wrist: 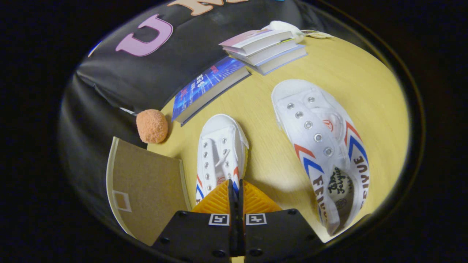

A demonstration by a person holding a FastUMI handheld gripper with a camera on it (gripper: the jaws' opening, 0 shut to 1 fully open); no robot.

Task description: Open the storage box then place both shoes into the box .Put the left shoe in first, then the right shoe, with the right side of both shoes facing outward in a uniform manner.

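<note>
Two white canvas shoes with red and blue stripes are in view on the yellow table (pixel 263 109). One shoe (pixel 219 149) points away from me, its heel end running in between my orange fingers (pixel 219 201). My gripper (pixel 236 190) is shut on that shoe's rear rim. The other shoe (pixel 321 146) lies to the right of the fingers, toe pointing away, its opening facing up. A tan flat panel with a pale edge (pixel 146 186), apparently the storage box's lid, sits left of the fingers over the table's edge. The inside of the box is hidden.
An orange fuzzy ball (pixel 151 126) rests at the table's left edge beyond the panel. A blue-covered book (pixel 208 87) lies beyond the held shoe, and a stack of books (pixel 263 45) with a white plush (pixel 285 27) sits farther back.
</note>
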